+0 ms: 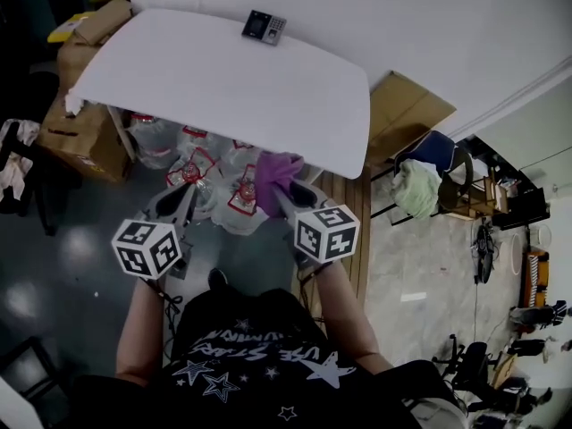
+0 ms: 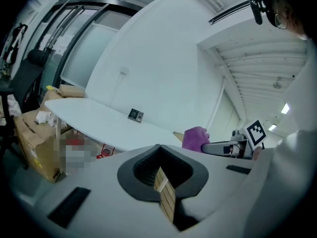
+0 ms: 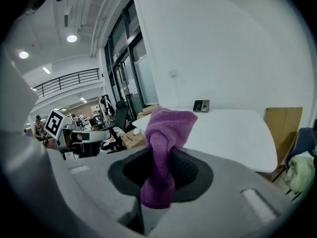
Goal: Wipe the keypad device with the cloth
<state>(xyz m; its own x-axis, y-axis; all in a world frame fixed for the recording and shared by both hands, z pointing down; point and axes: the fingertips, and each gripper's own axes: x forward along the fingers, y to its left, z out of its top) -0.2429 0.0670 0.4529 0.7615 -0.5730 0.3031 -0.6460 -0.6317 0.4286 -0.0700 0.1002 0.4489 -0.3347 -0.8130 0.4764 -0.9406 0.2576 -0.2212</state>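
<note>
1. Table (image 1: 223, 88): white, fills upper ctr of head view. Top is bare apart from the keypad. It also shows at mid-left of L gripper view (image 2: 99, 120) and at ctr-right of R gripper view (image 3: 233, 133).
2. Boxes (image 1: 85, 137): cardboard, upper left of head view, just beside table's left end.
3. Jugs (image 1: 192, 164): clear, w/ red labels, on the floor under table's near edge at ctr of frame.
4. Chair (image 1: 438, 155): blue, right of ctr in head view, near table's right corner.
5. L gripper (image 1: 185, 195): lower-left ctr of head view, held in the air above the jugs and short of the table. In L gripper view (image 2: 159, 150) the jaws meet tip to tip w/ nothing gripped. A thin strip of plank floor shows through the slot below the tips.
6. R gripper (image 1: 288, 186): lower ctr of head view, beside L gripper, at table's near edge. In R gripper view (image 3: 161, 155) the jaws are clamped on the cloth.
7. Cloth (image 1: 275, 175): purple and bunched. In R gripper view (image 3: 166, 130) the upper part stands above the jaw tips and the tail hangs down through the jaw pocket. It shows at ctr-right of L gripper view (image 2: 194, 138).
8. Keypad (image 1: 264, 27): small dark unit at top ctr of head view, on table's far edge by the wall. It is well apart from both grippers and the cloth. It is small at ctr-left of L gripper view (image 2: 135, 115) and upper ctr of R gripper view (image 3: 201, 105).
</note>
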